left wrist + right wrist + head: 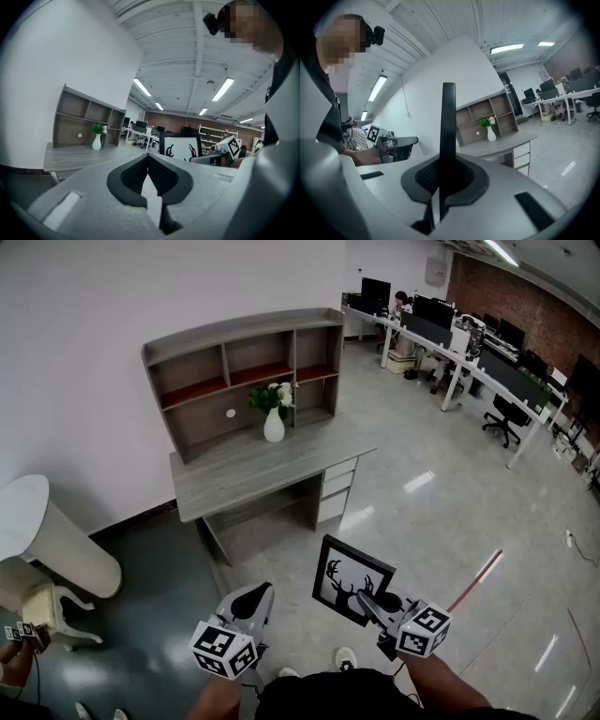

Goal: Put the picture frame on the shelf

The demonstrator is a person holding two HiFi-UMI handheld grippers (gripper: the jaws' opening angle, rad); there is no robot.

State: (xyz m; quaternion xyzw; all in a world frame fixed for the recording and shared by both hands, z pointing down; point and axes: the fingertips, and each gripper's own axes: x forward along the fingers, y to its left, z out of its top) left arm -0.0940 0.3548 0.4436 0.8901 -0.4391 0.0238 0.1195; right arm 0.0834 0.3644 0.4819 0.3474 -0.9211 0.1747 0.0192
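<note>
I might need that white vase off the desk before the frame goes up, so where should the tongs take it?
Grip the vase around its narrow neck, just under the flowers, coming in level from the desk's open front. It stands upright, and the shelf unit closes off its back. The left tongs are empty.

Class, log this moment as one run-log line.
right gripper: shut on picture frame | left gripper: shut, empty | shelf: ahead, frame not yet placed
</note>
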